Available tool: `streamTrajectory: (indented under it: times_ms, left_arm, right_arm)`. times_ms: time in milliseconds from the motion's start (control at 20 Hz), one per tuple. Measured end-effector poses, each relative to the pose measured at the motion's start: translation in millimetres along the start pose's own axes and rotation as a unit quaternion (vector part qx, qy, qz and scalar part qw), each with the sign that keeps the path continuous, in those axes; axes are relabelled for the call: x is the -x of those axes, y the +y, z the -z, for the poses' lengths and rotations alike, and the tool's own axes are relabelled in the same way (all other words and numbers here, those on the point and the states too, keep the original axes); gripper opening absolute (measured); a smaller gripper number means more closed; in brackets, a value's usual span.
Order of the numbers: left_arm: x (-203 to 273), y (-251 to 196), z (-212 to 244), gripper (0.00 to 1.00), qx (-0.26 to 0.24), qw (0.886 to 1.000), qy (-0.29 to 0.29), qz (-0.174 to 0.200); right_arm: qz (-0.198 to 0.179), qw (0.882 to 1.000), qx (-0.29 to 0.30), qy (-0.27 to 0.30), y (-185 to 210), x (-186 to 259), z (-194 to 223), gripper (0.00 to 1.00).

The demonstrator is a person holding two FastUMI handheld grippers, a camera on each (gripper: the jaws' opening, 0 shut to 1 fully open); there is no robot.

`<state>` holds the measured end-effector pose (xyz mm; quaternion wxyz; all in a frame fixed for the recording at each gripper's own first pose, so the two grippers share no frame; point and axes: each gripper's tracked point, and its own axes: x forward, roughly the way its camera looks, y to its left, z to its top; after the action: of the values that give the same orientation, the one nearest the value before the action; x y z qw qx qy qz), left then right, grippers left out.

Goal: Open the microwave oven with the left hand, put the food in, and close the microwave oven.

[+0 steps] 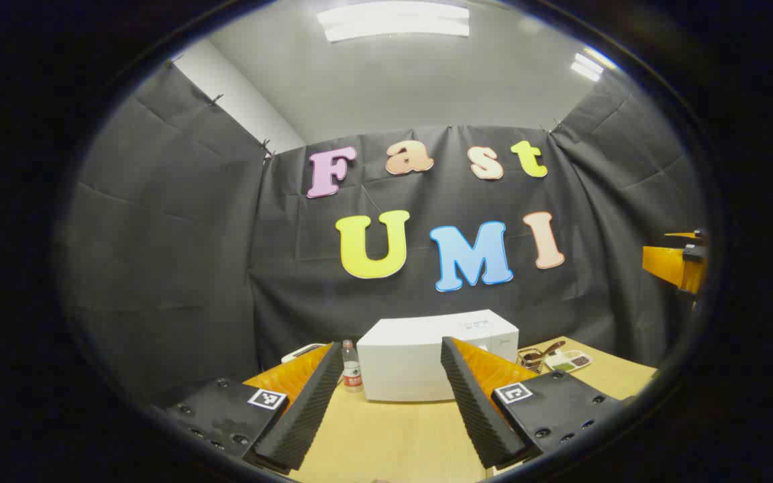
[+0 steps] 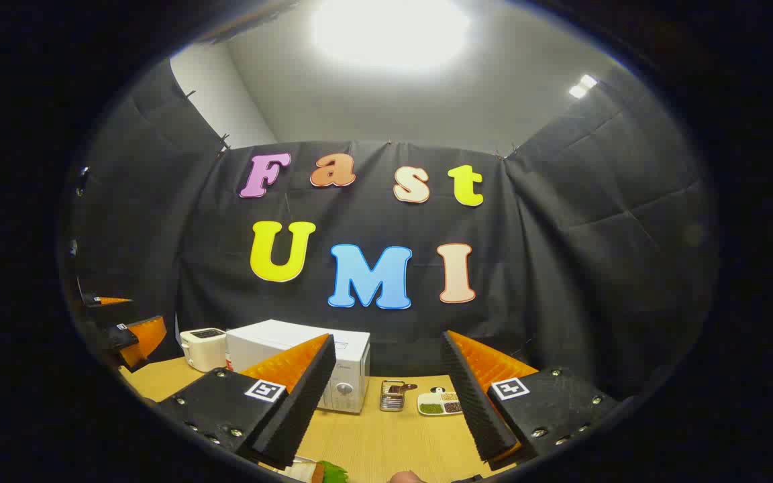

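Note:
The white microwave (image 1: 427,365) stands at the back of the wooden table, straight ahead of my left gripper (image 1: 391,343), which is open, empty and well short of it. In the right gripper view the microwave (image 2: 272,345) is at the left, its door shut and a knob (image 2: 344,388) on its front. My right gripper (image 2: 387,335) is open and holds nothing. A small divided dish of green and brown food (image 2: 441,402) lies to the right of the microwave. The same dish (image 1: 569,361) appears in the left gripper view. A green and white item (image 2: 325,473) peeks in at the bottom edge.
A white toaster (image 2: 204,349) and a small bottle (image 1: 351,369) stand left of the microwave. A little wire rack (image 2: 393,396) sits between the microwave and the dish. The other gripper (image 1: 678,265) hovers at the far right. The table (image 1: 393,436) is bare in front.

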<state>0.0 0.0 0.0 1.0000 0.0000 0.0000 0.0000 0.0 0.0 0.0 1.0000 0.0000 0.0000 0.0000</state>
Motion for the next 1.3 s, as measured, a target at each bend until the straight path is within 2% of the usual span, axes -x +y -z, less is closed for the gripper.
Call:
streamTrajectory:
  times_ms: [600,650,850,950,1050,1150,1300]
  left_arm:
    - [7.7,-18.7,-16.9,1.0,-0.007,1.0,-0.018,0.011]
    - [7.3,-21.1,-17.1,0.97,-0.006,1.0,-0.018,0.011]
    - [13.9,-30.1,-14.8,0.93,-0.004,1.0,-0.014,0.008]
    - [18.0,-36.8,-13.4,0.93,-0.002,1.0,-0.011,0.005]
    - [19.4,-45.2,-15.0,1.0,0.0,1.0,-0.013,0.003]
    - [18.6,-57.6,-16.7,1.0,0.001,1.0,-0.017,0.006]
    - [7.2,-77.1,-13.6,1.0,0.005,1.0,-0.017,0.021]
  right_arm:
    - [0.0,1.0,0.0,-0.012,-12.1,3.3,-9.1,0.96]
    - [-0.001,1.0,0.0,-0.012,-13.6,4.0,-9.3,0.96]
    - [-0.004,1.0,-0.002,-0.013,-21.4,6.0,-8.8,0.96]
    - [-0.008,1.0,-0.003,-0.015,-26.2,7.2,-9.4,0.96]
    - [-0.011,1.0,-0.007,-0.019,-32.0,8.0,-12.1,0.96]
    - [-0.015,0.999,-0.013,-0.026,-36.8,9.9,-16.3,0.96]
    - [0.001,1.0,-0.003,-0.03,-48.9,12.1,-16.6,0.96]
